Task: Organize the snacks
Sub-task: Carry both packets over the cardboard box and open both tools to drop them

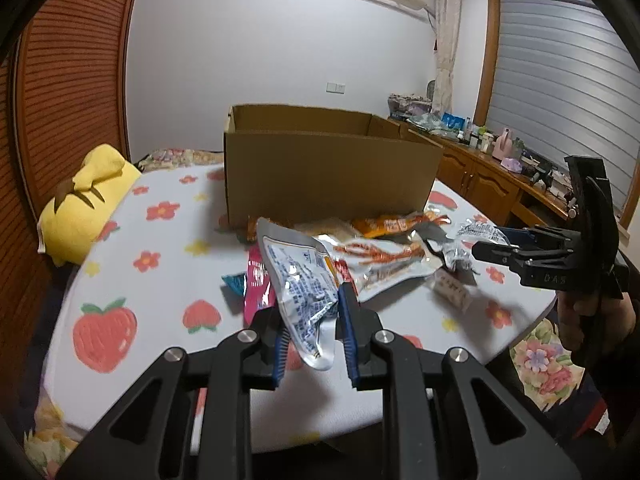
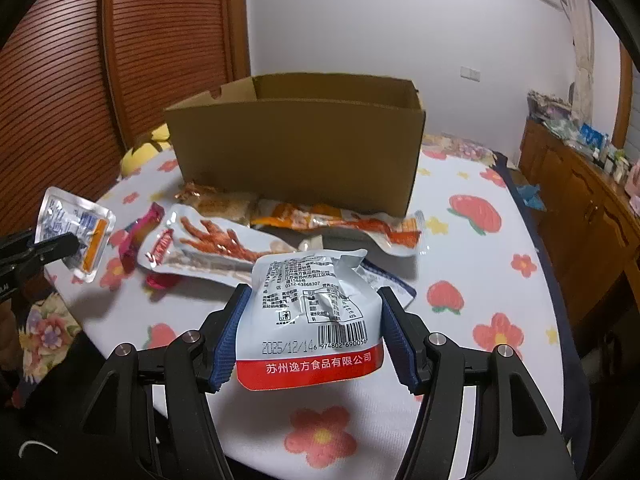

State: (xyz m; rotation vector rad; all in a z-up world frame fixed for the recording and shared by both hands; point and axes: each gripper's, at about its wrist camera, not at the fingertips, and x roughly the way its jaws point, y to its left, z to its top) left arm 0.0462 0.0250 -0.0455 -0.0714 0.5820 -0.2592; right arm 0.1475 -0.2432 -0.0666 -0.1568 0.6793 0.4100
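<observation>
- The left gripper (image 1: 310, 332) pinches a silver snack pouch (image 1: 298, 280) with blue print. Its blue pads (image 1: 347, 312) press on the pouch from both sides.
- The silver snack pouch is clear of the table and tilts up toward the box. In the right wrist view the same pouch (image 2: 74, 232) shows at the left edge, with an orange strip on one side.
- The right gripper (image 2: 312, 336) holds a white snack pouch (image 2: 316, 320) with a red band along its lower edge. The fingers (image 2: 226, 340) stand fairly wide apart and press on the two side edges of the pouch.
- The white snack pouch faces the camera flat, above the table, with a barcode and a printed date visible.
- A cardboard box (image 1: 332, 168) stands open at the top on the far part of the table (image 1: 168, 240).
- The table carries a white cloth with strawberry and flower prints.
- A pile of loose snack packets (image 2: 256, 232) lies on the cloth just in front of the box, between the box and the two grippers. One packet shows a chicken-foot picture (image 2: 216, 244).
- A yellow plush toy (image 1: 86, 196) lies at the left edge of the table.
- A hand (image 1: 576, 316) grips the handle of the right gripper.
</observation>
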